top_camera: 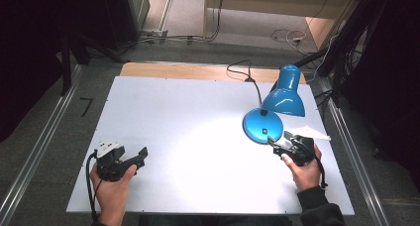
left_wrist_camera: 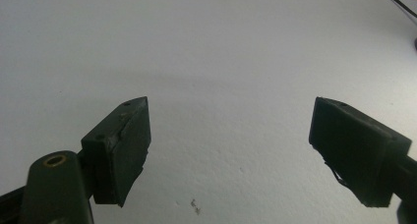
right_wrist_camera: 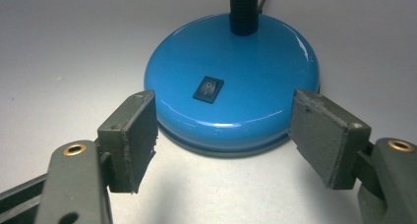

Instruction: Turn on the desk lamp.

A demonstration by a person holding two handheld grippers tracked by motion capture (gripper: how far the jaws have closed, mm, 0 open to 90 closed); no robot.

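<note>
A blue desk lamp stands at the right of the white table (top_camera: 188,117); its round base (top_camera: 262,125) carries a black rocker switch (right_wrist_camera: 208,89), and its shade (top_camera: 285,94) throws light onto the tabletop. My right gripper (top_camera: 279,139) is open just in front of the base (right_wrist_camera: 231,76), its two jaws level with the base's near rim, apart from it. My left gripper (top_camera: 143,154) rests at the table's near left, open, with bare table (left_wrist_camera: 221,76) between its jaws.
A white sheet of paper (top_camera: 309,133) lies by the right gripper, beside the lamp base. The lamp's black cord (top_camera: 247,77) runs off the far edge. Metal rails (top_camera: 34,151) flank the table; cables lie on the floor (top_camera: 287,36) behind.
</note>
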